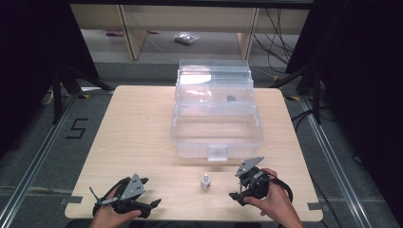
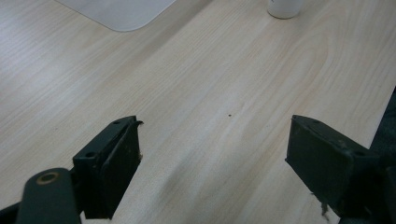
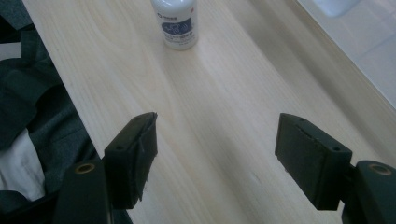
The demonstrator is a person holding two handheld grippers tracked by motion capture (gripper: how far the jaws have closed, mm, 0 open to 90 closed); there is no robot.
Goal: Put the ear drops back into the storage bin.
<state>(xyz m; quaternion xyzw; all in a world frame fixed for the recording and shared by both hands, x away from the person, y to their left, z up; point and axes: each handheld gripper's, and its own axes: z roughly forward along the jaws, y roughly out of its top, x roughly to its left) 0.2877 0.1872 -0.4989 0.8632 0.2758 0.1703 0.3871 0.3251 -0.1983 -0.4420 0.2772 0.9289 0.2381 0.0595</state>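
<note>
1. High view is showing us one pale wooden table [image 1: 142,137] with rounded corners and a fine straight grain, one clear plastic storage box [image 1: 216,128] with its lid tipped open at the far side, and one small white bottle [image 1: 205,182].
2. We are seeing the bottle standing upright on the table's near edge, between the two grippers and just in front of the box; in the right gripper view its round white body is carrying a dark blue label [image 3: 176,27].
3. We are holding the left gripper [image 1: 153,203] with its black, blocky jaws standing wide apart over bare wood, gripping nothing.
4. We are holding the right gripper [image 1: 236,197] with its jaws apart too, nothing between them, pointed toward the bottle but apart from it.
5. We are counting two grippers, one bottle, one box, one table.
</note>
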